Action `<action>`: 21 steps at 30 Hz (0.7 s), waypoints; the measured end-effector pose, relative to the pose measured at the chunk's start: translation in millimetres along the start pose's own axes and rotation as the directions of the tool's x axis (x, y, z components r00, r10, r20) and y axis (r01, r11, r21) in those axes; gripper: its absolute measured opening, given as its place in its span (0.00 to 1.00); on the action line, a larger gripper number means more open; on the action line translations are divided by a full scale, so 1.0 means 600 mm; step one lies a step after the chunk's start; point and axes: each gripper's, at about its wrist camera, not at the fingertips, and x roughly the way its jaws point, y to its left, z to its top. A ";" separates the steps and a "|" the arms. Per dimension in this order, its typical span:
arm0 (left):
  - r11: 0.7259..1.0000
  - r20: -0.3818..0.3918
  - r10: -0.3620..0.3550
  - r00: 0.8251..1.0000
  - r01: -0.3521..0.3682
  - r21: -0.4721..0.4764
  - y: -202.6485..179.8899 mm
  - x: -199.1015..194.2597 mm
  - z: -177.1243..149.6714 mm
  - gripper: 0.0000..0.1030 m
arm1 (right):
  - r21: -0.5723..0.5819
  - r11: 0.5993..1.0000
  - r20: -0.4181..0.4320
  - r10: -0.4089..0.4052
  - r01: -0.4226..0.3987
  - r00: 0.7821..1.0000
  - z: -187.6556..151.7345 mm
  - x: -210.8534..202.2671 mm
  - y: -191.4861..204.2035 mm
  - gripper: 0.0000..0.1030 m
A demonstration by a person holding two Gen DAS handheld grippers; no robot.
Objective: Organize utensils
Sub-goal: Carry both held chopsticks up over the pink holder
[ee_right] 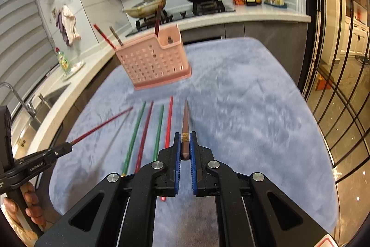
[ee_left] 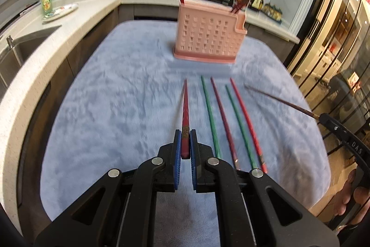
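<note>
Holding one chopstick each | left gripper (ee_left: 185,149) jaws pinching red chopstick (ee_left: 185,112) | right gripper (ee_right: 185,149) jaws pinching brown chopstick (ee_right: 185,124) | pink holder (ee_left: 208,36) near table's far edge, few inside | four chopsticks (ee_left: 223,119) left mid-table

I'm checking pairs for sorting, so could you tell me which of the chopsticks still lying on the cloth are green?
Two are green: the leftmost green chopstick and the second green chopstick, third from the left. The dark red chopstick between them and the bright red chopstick at right are not.
</note>
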 end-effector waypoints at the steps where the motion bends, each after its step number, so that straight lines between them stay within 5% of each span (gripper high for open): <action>1: 1.000 0.007 -0.001 1.000 0.001 -0.002 0.001 -0.004 0.005 0.07 | 0.003 1.000 0.011 0.000 0.000 1.000 0.008 -0.004 -0.001 0.07; 21: 1.000 0.173 -0.005 0.985 0.005 0.002 0.005 -0.062 0.162 0.07 | 0.029 0.999 0.187 0.035 -0.041 0.982 0.146 -0.048 0.000 0.07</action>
